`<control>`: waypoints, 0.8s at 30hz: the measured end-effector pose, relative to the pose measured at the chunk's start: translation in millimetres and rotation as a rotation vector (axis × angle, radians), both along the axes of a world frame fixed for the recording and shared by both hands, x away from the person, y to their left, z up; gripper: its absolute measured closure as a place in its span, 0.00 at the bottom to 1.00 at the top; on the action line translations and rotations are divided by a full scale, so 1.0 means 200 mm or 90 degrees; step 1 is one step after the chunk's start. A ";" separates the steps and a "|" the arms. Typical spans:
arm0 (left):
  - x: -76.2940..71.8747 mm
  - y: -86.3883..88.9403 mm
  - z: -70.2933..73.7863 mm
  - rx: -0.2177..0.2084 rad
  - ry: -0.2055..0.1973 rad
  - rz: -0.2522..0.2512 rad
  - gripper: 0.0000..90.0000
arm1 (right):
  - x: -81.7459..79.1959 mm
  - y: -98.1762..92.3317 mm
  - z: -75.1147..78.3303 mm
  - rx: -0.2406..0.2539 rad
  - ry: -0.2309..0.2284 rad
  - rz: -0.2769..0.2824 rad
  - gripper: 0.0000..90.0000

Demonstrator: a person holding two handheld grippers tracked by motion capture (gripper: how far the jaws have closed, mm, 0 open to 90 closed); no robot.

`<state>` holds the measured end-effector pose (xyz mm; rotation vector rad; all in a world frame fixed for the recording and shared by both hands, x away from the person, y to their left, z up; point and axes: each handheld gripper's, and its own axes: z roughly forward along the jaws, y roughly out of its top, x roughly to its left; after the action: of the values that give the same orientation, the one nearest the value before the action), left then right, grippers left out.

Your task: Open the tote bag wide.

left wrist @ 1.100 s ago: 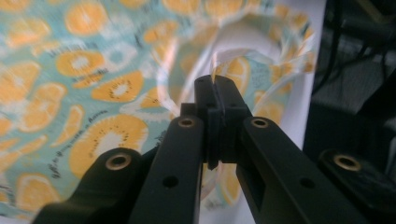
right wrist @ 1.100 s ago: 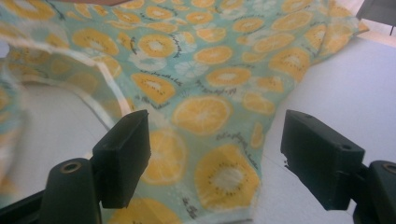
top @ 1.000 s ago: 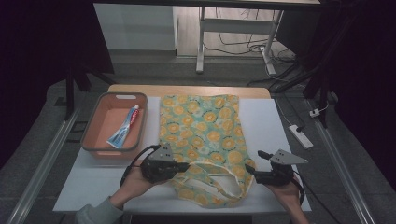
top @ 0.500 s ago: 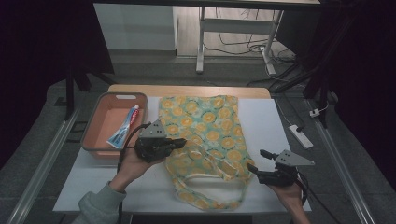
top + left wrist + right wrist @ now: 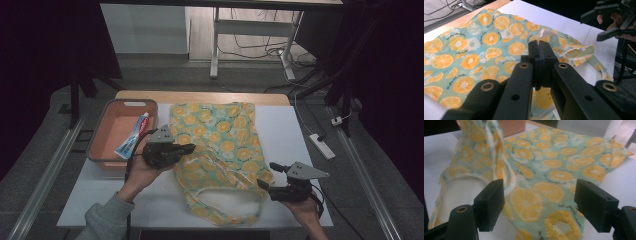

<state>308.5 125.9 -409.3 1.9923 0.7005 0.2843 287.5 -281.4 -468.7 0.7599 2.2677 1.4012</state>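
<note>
High view: left gripper (image 5: 186,148) pinching handle (image 5: 543,37) of tote bag (image 5: 220,135), lifting it off table (image 5: 295,135); right gripper (image 5: 267,176) hovering agape beside mouth (bag opening pending, toothpaste (image 5: 134,136) lying in tray (image 5: 107,119)).

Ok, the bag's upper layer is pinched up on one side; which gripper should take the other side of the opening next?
Probably the right gripper. Its jaws are open beside the tote bag, by the near right part of the opening. The left gripper is shut on the bag's fabric, holding it up, so it is occupied.
</note>
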 end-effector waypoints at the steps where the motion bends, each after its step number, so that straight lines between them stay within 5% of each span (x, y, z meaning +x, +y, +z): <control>1: 0.01 0.00 0.00 -0.002 0.001 0.000 0.99 | 0.00 0.02 0.00 -0.010 0.003 0.007 0.26; 8: 0.04 0.00 -0.01 -0.004 0.005 0.008 0.99 | 0.02 0.10 0.03 -0.044 0.012 0.033 0.23; 16: 0.08 0.00 -0.02 -0.004 0.008 0.013 0.99 | 0.08 0.36 0.08 -0.138 0.040 0.090 0.21; 24: 0.11 0.01 -0.03 -0.001 0.006 0.020 0.99 | 0.28 0.63 0.05 -0.203 0.069 0.133 0.24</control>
<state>329.8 127.9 -415.7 1.9838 0.7384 0.2943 343.2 -155.2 -458.3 0.5198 2.6325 1.0598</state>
